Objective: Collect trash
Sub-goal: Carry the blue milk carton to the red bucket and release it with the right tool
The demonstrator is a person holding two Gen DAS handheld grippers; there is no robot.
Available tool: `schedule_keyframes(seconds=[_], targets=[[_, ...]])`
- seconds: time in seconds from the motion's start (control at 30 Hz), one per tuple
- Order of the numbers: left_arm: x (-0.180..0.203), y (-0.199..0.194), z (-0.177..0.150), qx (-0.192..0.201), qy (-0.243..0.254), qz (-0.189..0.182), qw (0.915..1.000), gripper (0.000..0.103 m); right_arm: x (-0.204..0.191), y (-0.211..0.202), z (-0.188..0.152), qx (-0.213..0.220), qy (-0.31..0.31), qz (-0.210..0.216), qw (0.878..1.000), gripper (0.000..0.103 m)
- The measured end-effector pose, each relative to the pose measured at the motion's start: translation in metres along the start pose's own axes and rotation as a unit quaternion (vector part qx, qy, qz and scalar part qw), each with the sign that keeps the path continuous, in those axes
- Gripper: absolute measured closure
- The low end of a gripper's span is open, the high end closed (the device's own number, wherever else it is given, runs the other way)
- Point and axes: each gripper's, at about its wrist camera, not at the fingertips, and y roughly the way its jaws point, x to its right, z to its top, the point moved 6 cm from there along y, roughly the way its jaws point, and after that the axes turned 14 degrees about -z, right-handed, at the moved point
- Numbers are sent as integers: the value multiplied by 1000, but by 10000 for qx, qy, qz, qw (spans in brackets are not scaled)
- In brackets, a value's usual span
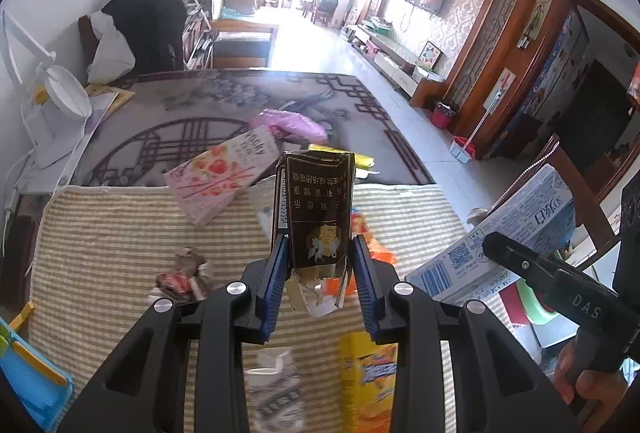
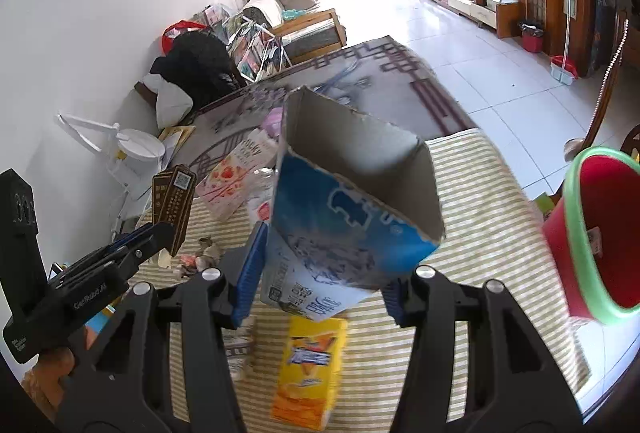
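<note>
in the left wrist view the left gripper sits at bottom centre, its blue pads clenched on a dark cigarette pack that stands upright between them, torn end down. at the right edge of that frame the right gripper comes in from the lower right, grasping a blue-and-white carton that slants up toward the right; a hand wraps its handle at lower right.

in the right wrist view the right gripper fills the bottom, its jaws grasping the carton, whose open end faces the camera at frame centre. the left gripper shows at the left, with the cigarette pack sticking up from it.

below both grippers lies a striped mat on the table. on it, a pink snack box rests at the mat's far edge, left of centre, a yellow box lies at bottom centre, just beside a blurred white-grey wrapper, and small crumpled scraps lie to the left. an orange wrapper peeks out behind the right pad. further back a pink bag lies on the patterned tablecloth.

a red bin with a green rim stands at the right edge of the right wrist view, well apart from the carton. a white fan sits at the left edge of the left view.
</note>
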Motion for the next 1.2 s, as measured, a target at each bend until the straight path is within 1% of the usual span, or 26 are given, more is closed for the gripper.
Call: schedule_keyframes(seconds=[0.17, 0.3, 0.47, 0.7, 0.77, 0.9, 1.03, 1.13, 1.17, 1.2], targets=[[41, 19, 1, -9, 115, 30, 9999, 73, 44, -6, 10, 78, 64, -51, 9999, 53], [75, 32, 2, 24, 245, 14, 9997, 73, 87, -12, 20, 168, 167, -159, 9996, 53], [111, 50, -2, -35, 307, -73, 9995, 73, 135, -17, 25, 214, 302, -305, 9988, 53], [163, 77, -5, -145, 521, -214, 9983, 73, 200, -25, 27, 300, 596, -575, 9961, 53], [173, 84, -4, -183, 553, -262, 9980, 73, 219, -28, 28, 328, 706, -677, 9947, 53], [195, 99, -5, -295, 772, -378, 9959, 73, 259, -35, 27, 395, 944, -1023, 9895, 53], [214, 107, -5, -420, 970, -552, 9929, 73, 293, -42, 26, 422, 1287, -1411, 9807, 53], [225, 110, -5, -496, 1257, -707, 9883, 73, 308, -41, 22, 396, 1447, -1637, 9750, 47], [228, 112, -7, -539, 1332, -787, 9865, 73, 313, -40, 18, 338, 1524, -1782, 9715, 35], [230, 117, -7, -651, 1390, -914, 9839, 73, 317, -40, 14, 317, 1620, -1906, 9677, 22]])
